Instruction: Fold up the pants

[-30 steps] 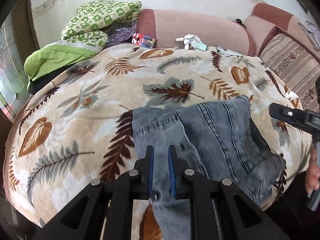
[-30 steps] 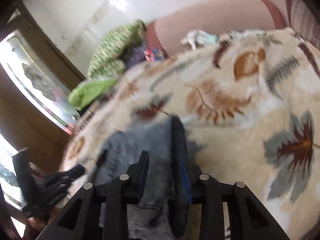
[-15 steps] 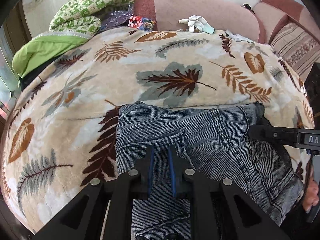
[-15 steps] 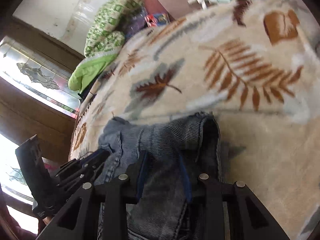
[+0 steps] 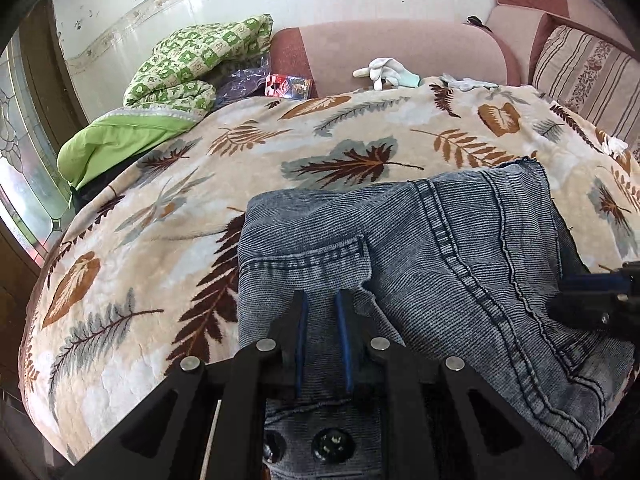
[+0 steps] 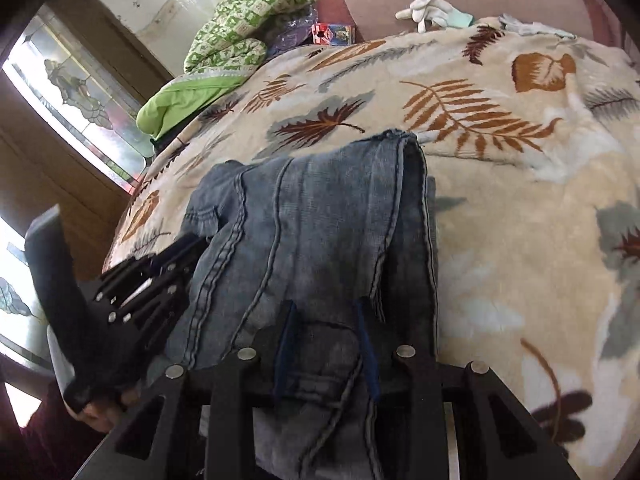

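Note:
The blue-grey jeans [image 5: 440,248] lie folded on the leaf-print blanket [image 5: 200,184], near its front edge; they also show in the right wrist view [image 6: 320,220]. My left gripper [image 5: 322,300] sits over the jeans' pocket side, its jaws slightly apart with denim lying between them. My right gripper [image 6: 326,308] sits over the jeans' other side, its jaws a little wider apart, denim between them too. Each gripper shows in the other's view: the right gripper [image 5: 592,292] at the right edge, the left gripper [image 6: 160,276] at the left.
A green patterned quilt [image 5: 192,64] and a lime pillow [image 5: 116,140] lie at the back left. White gloves [image 5: 384,74] and a small red box [image 5: 288,86] rest by the pink sofa back [image 5: 400,52]. A striped cushion [image 5: 584,72] stands at the right.
The jeans' upper half has been carried forward and laid down on the lower half. Both grippers' jaws have parted slightly and drawn back toward the near edge.

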